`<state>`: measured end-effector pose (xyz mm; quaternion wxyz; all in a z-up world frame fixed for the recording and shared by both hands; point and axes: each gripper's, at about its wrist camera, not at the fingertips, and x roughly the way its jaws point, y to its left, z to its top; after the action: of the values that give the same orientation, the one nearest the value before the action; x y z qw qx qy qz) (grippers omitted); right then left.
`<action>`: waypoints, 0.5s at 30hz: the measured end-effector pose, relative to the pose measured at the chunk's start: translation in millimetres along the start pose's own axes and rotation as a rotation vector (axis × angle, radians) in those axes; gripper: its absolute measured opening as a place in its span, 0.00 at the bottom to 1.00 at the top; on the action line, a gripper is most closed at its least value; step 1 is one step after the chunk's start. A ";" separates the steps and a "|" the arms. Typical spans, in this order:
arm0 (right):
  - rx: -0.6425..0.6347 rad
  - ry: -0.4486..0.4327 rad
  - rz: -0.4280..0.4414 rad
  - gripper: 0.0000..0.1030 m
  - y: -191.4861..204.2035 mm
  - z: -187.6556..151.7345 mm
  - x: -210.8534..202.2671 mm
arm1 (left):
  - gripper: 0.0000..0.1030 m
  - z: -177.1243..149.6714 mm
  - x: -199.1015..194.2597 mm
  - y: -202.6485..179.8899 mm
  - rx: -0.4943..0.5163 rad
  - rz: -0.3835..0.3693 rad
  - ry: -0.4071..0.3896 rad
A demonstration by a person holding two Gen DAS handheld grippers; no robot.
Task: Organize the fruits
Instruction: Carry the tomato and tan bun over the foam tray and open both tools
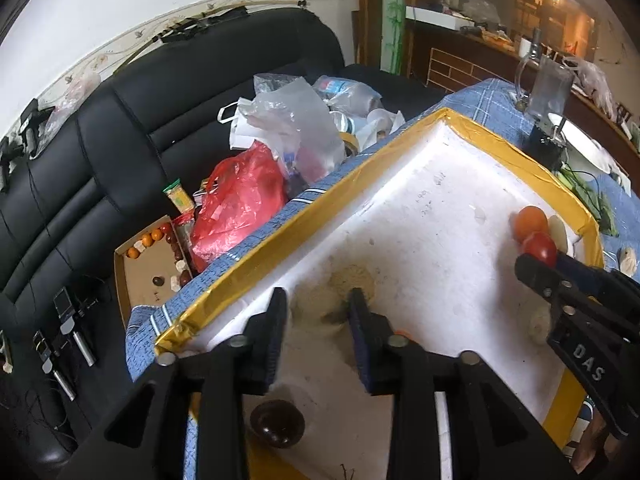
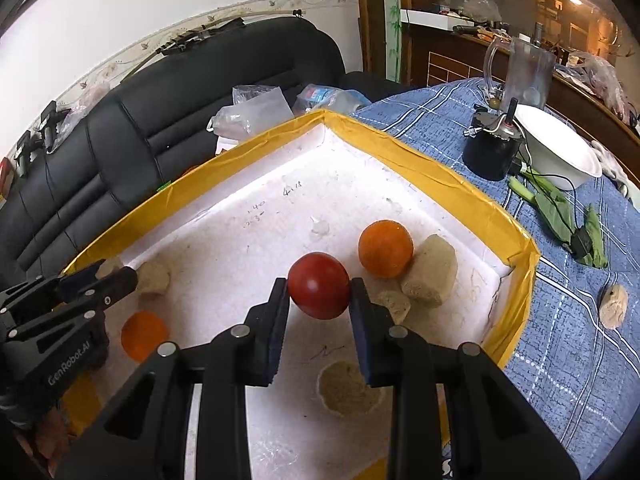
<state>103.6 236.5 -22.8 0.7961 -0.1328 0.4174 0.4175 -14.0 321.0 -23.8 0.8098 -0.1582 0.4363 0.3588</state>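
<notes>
Two hand-held grippers work over a white foam tray (image 2: 224,216) with yellow-taped walls, which sits on a blue checked cloth (image 2: 560,320). The right hand-held gripper (image 2: 319,298) pinches a red tomato (image 2: 319,290) between its pads, lifted above the tray floor. Just behind it an orange fruit (image 2: 385,248) rests against a beige sponge-like chunk (image 2: 430,276), with a smaller chunk (image 2: 394,304) touching that one. The left hand-held gripper (image 1: 316,316) has its jaws spread a little with nothing between them; below it in its own view lies a dark round fruit (image 1: 277,420). From the right wrist view, a second orange fruit (image 2: 143,335) lies just beside the left gripper, and a round beige piece (image 2: 346,390) lies near the front. Beside the tray stand a white bowl (image 2: 560,152) and a black cylinder (image 2: 490,152); green leaves (image 2: 556,208) lie on the cloth.
</notes>
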 end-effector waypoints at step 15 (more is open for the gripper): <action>0.053 -0.087 -0.041 0.68 -30.4 -13.4 -52.7 | 0.77 -11.1 -27.1 -8.1 0.006 0.023 -0.028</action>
<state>103.8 181.1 5.6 0.8252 -0.1020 0.3904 0.3953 -24.6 297.0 -8.3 0.8120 -0.1459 0.4279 0.3691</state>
